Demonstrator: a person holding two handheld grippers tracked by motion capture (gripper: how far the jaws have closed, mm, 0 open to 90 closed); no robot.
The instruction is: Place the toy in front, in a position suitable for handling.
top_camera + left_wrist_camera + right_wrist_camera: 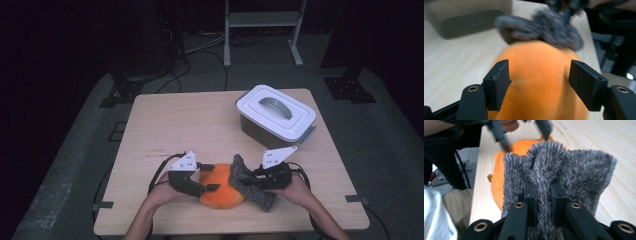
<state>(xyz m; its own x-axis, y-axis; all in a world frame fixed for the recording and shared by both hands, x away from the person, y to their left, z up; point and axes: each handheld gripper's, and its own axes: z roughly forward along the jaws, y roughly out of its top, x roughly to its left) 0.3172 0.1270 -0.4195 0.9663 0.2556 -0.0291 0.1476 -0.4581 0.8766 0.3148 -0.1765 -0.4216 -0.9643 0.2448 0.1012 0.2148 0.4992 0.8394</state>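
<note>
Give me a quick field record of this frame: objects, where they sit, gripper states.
table: light wood
box: grey, white lid on with handle, far right of table
orange item: soft, near edge, centre
grey cloth: fuzzy, lying against the orange item's right side
left gripper: open, jaws either side of the orange item
right gripper: shut on a fold of the grey cloth
contact: cloth touches the orange item; the box stands apart
</note>
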